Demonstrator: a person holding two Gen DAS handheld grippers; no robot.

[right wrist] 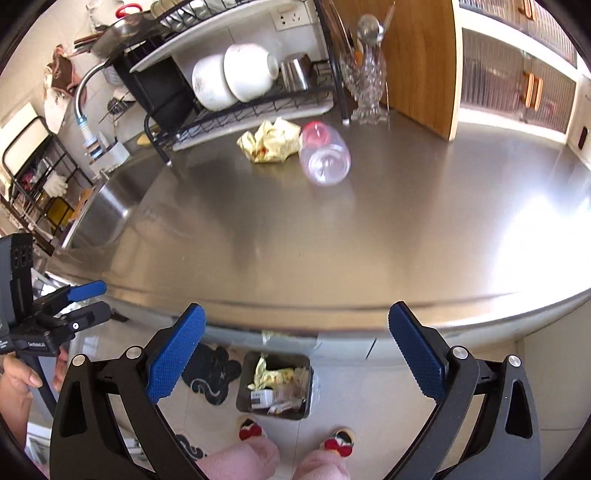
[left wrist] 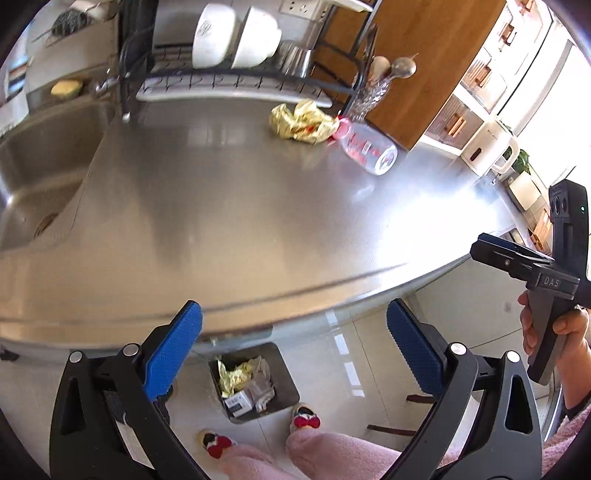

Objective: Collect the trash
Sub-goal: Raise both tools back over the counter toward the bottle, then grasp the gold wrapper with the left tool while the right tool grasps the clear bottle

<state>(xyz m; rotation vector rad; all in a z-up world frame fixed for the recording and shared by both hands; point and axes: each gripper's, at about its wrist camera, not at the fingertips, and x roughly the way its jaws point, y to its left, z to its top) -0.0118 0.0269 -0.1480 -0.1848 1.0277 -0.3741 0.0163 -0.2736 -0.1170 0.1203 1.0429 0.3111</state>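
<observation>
In the left wrist view, the left tongs (left wrist: 294,334) stand spread wide at the bottom of the frame, blue pads apart with nothing between them. In the right wrist view, the right tongs (right wrist: 297,338) are spread just as wide and likewise empty. Each pair hangs above the front edge of the steel bench (left wrist: 229,206), tilted downward.

Between the pads, low in both views, a small bin (left wrist: 255,382) stands on the floor below the bench edge. It holds yellow crumpled wrapping, a small white box and other scraps. Just below it in the frame are two feet in slippers (left wrist: 306,421) with red bows, and pink fleecy trouser legs.

At the right edge of the left wrist view, a hand (left wrist: 554,332) holds the grip of the right tongs; at the left edge of the right wrist view, the other hand (right wrist: 14,384) holds the left tongs.

Further up, towards the back of the bench, a crumpled yellow wrapper (left wrist: 301,120) lies just beside a clear plastic bottle (left wrist: 364,146) that lies on its side, red cap towards the wrapper. The two seem to touch. Behind them a dish rack (left wrist: 236,83) carries two white bowls (left wrist: 236,35), and a glass holder (right wrist: 364,79) with utensils stands next to a wooden panel. A sink (left wrist: 40,177) fills the left of the left wrist view.
</observation>
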